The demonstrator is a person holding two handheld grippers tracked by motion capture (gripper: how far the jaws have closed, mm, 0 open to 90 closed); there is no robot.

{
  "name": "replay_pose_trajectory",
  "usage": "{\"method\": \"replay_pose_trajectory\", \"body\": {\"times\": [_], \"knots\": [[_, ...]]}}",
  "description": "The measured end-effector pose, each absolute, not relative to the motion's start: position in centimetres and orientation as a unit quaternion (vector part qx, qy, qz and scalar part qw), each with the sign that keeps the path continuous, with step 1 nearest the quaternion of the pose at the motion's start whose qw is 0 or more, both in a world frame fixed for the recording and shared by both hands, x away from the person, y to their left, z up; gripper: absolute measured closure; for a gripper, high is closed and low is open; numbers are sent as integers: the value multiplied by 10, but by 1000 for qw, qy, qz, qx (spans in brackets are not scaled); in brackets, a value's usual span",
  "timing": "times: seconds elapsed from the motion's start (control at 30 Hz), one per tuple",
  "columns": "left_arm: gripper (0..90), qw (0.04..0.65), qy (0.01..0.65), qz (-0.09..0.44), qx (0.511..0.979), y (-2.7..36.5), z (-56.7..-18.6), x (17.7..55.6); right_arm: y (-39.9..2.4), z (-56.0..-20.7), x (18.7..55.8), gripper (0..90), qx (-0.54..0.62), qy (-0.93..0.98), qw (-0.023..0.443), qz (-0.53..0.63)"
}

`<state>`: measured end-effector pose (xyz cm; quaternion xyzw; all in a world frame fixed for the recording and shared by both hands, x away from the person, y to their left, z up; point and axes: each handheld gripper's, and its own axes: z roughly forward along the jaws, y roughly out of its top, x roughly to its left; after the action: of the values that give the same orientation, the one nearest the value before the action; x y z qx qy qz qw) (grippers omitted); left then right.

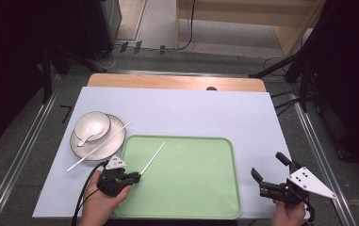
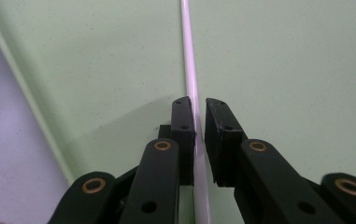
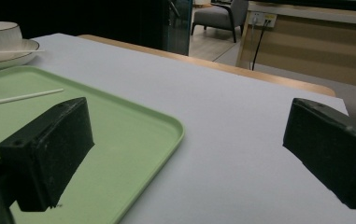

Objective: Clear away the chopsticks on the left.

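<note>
Chopstick, white, thin, lying slantwise on the green tray toward its left side, near end between the jaws of the left hand-held gripper. The left gripper view shows the stick running straight up between the two pads; the left pad touches it, a narrow gap shows at the right pad, so the jaws stand nearly closed around it rather than firmly clamped. Whether it is lifted or resting on the tray I cannot tell.

Handling, as judged: light, stiff, smooth and round, so likely to roll or swivel in a two-pad grip. Held at the very end it will lever downward; a hold nearer the middle would carry it steadier.

Second chopstick lies across the plate, beside the bowl with a spoon in it, left of the tray on the bench.

Right hand-held gripper hangs with jaws spread wide and empty, right of the tray.

No brand, label or writing readable anywhere.
</note>
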<state>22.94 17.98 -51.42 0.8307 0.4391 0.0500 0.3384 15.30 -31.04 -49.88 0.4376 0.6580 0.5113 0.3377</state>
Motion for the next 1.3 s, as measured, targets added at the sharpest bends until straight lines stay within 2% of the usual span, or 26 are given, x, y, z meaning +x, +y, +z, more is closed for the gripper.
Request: {"method": "replay_pose_trajectory", "body": {"times": [0.2,0.37,0.5,0.67,1.3], "knots": [[763,356,432,40,828,181,-512,234,-311,-499,153,16,438,658,337,511],[888,371,414,44,830,171,-504,240,-311,-500,155,16,439,658,336,510],[900,362,386,44,847,143,-510,252,-310,-501,156,15,440,660,333,510],[900,345,383,52,855,129,-517,258,-308,-501,156,16,436,663,334,509],[900,340,452,84,820,186,-515,259,-308,-502,156,16,436,666,329,509]]}}
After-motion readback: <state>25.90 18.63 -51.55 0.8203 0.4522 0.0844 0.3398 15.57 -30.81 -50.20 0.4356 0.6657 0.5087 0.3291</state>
